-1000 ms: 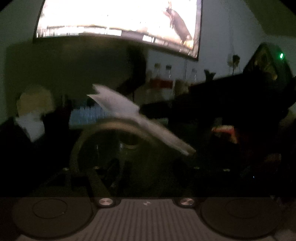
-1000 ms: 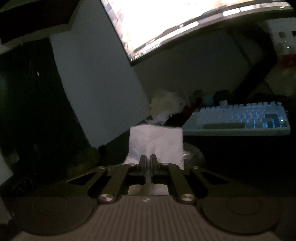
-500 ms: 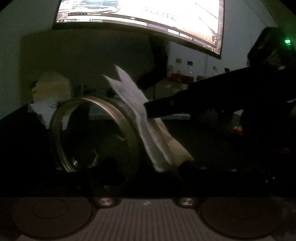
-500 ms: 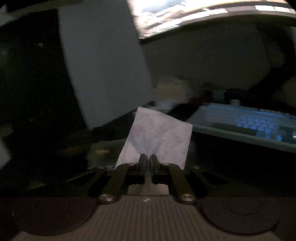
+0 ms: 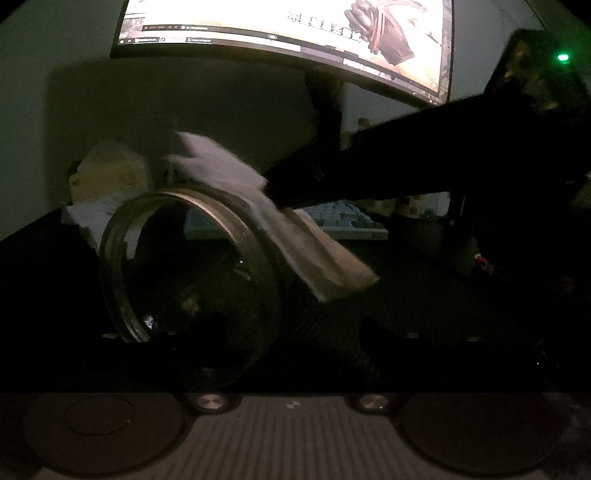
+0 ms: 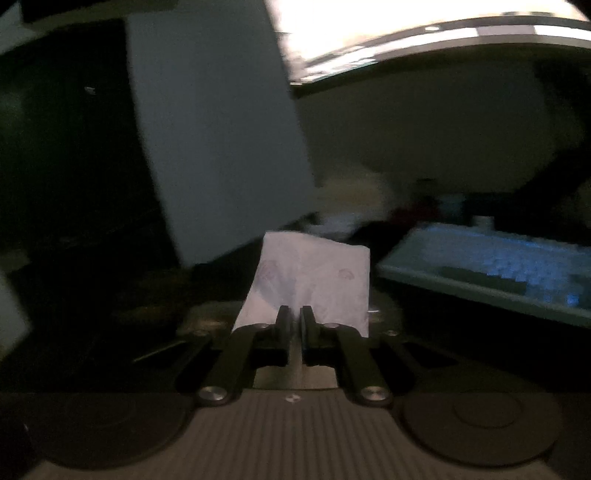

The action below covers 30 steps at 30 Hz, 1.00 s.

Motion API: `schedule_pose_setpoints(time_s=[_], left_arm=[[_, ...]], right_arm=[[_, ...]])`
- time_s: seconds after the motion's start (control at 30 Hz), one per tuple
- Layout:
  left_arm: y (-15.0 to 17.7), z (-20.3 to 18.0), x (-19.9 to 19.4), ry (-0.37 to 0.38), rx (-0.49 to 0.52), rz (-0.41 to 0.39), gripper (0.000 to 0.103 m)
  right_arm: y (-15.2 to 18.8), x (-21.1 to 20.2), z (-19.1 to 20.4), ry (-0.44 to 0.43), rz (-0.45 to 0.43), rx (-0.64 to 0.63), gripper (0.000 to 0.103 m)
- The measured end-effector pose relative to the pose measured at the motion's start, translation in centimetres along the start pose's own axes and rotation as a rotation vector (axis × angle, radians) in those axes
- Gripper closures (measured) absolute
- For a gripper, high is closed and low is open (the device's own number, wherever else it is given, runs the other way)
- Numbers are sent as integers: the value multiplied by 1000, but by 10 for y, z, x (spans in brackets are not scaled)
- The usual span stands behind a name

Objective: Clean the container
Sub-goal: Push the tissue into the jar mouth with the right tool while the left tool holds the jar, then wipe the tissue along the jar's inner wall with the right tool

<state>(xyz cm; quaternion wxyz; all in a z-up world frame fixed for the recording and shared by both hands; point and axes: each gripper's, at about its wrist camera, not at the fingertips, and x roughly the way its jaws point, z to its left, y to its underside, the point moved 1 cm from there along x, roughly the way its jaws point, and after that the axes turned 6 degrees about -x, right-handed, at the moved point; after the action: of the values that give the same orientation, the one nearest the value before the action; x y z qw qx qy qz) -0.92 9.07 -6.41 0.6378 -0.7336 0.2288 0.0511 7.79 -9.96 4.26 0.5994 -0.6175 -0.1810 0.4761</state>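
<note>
Count: one clear round glass jar with a threaded rim; one white folded paper tissue; two hand-held grippers; one pale blue backlit keyboard; one lit curved monitor.
Left gripper: jaws have just been opening and stand wide; fingers too dark to make out.
Jar place: lies tipped just ahead of the left gripper, left of its centre line, mouth turned towards it; whether any finger touches it, cannot tell.
Right gripper: jaws narrow, pinching the tissue, which stands up ahead of the fingertips.
Tissue contact: in the left wrist view it drapes over the jar rim's upper right edge.
</note>
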Motion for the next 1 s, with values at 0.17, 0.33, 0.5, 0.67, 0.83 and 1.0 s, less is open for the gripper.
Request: schedule_pose_setpoints(time_s=[0.17,0.33,0.5,0.67,0.83,1.0], left_arm=[[0,0,0,20,-16,0,15],[0,0,0,17,-14,-1,15],[1,-1,1,16,-7,-3,15],[2,0,2,13,0,-3,14],[3,-3,2,6,11,-3,14],[6,-11,-1,-7,36,-4,14]], right_arm=[[-3,-1,1,-5,6,41,95],[-3,-4,29,-105,4,-50,95],[-5,0,6,7,16,-18,95],[-4,0,4,16,17,-6,94],[0,-5,20,-104,5,-55,95],[-5,3,1,12,21,-16,94]])
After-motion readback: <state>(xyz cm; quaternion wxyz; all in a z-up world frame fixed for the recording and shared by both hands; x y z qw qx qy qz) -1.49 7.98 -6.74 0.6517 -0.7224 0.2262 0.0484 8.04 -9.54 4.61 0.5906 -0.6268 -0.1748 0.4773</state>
